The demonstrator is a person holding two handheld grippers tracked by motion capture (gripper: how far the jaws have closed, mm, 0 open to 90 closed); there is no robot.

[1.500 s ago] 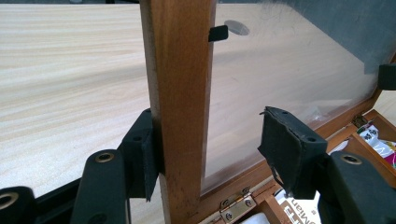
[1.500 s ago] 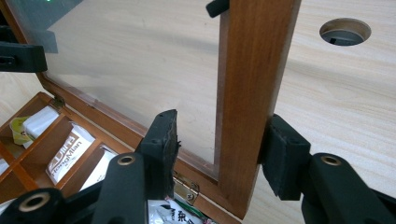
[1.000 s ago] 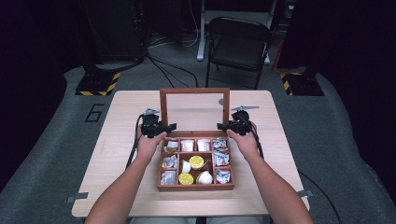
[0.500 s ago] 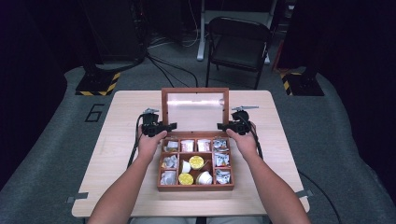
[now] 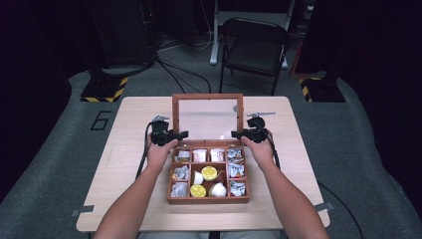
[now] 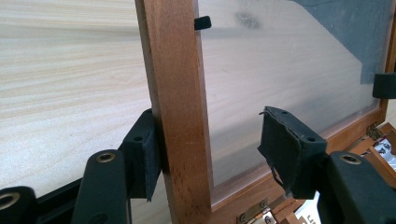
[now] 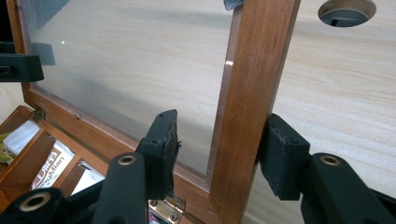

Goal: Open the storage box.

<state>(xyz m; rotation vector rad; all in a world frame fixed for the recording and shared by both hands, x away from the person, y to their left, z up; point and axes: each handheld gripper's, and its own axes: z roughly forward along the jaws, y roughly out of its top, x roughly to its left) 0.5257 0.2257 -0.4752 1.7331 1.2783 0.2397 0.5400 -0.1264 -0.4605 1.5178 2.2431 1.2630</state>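
A wooden box (image 5: 208, 199) with several compartments of white packets (image 5: 199, 155) and yellow cups (image 5: 209, 173) sits mid-table. Its glass-paned lid (image 5: 207, 98) stands upright. My left gripper (image 5: 174, 134) straddles the lid's left rail (image 6: 177, 93). One pad (image 6: 144, 158) touches the rail's outer face and the other pad (image 6: 285, 144) stands clear in front of the glass. Its jaws have just been opening. My right gripper (image 5: 241, 133) straddles the right rail (image 7: 252, 84), outer pad (image 7: 280, 154) against the wood, inner pad (image 7: 163, 144) off it.
The light wooden table (image 5: 134, 114) has a round cable hole (image 7: 346, 11) behind the lid. Beyond the far edge stands a dark folding chair (image 5: 256, 47). Yellow-and-black striped bases (image 5: 104, 92) lie on the floor at the back left. Brass hinges (image 7: 163, 205) join lid and box.
The glass pane reflects more light than a second ago. Both hands and grippers keep their places at the lid's side rails.
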